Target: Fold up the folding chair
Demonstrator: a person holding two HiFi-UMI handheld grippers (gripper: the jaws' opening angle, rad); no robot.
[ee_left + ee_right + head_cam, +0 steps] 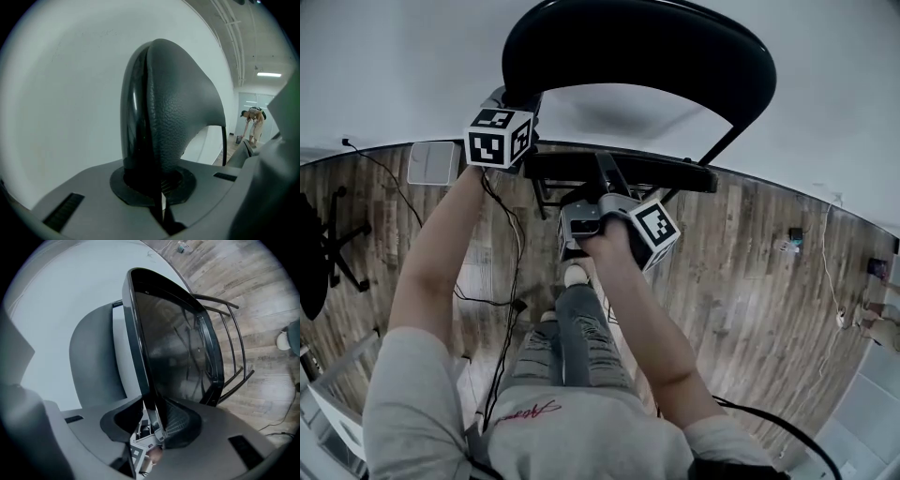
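Note:
The black folding chair stands before a white wall. In the head view its curved backrest [656,47] arches across the top, and the seat [675,173] shows edge on below it. My left gripper [517,98] is at the backrest's left end. In the left gripper view the padded backrest [178,108] rises from between the jaws of the left gripper [157,187], which is shut on it. My right gripper [605,183] meets the seat's near edge. In the right gripper view the seat [173,348] stands tilted up, its rim pinched in the right gripper [152,423]. The chair's thin metal legs [229,333] show behind.
Wooden floor runs under the chair. Black cables [502,272] trail over it on the left, near a white box [431,162] by the wall. An office chair [319,253] stands at far left. My own legs and a shoe [575,275] are below the seat. A person [253,124] bends over far off.

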